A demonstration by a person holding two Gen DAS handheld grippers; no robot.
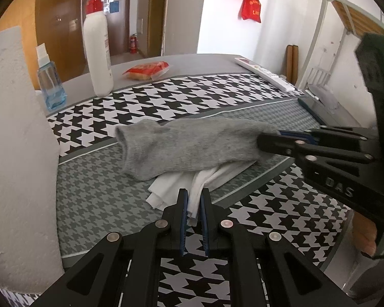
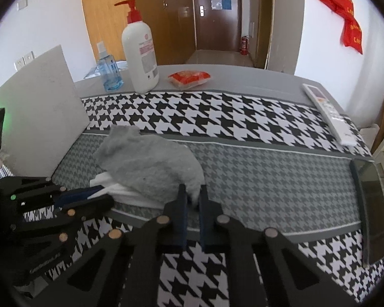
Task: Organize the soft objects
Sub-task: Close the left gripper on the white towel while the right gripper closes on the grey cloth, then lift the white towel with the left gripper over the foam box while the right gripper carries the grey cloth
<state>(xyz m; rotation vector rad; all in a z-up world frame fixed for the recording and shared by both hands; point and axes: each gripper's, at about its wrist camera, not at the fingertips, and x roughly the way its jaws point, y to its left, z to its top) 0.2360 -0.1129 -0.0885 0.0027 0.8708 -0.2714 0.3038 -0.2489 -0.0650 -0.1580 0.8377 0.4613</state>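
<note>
Pinching the gray sock (image 2: 153, 168), the right hand-held gripper (image 2: 193, 199) could drag the white cloth (image 1: 192, 186) — clamped by the left hand-held gripper (image 1: 193, 204) — and rumple it.

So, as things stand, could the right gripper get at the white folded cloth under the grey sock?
Probably not right away. The right gripper is shut on the grey knitted sock, which covers most of the white folded cloth; the left gripper already pinches the cloth's exposed edge.

The sock (image 1: 192, 145) lies on the cloth (image 1: 207, 179), mid-mat (image 1: 94, 194). Behind the sock stand the pump bottle (image 1: 97, 51) and packet (image 1: 147, 70); the spray bottle (image 1: 50, 87) is left of the pump bottle. Right of the sock lie the remote (image 2: 327, 113) and phone (image 2: 373, 209).
</note>
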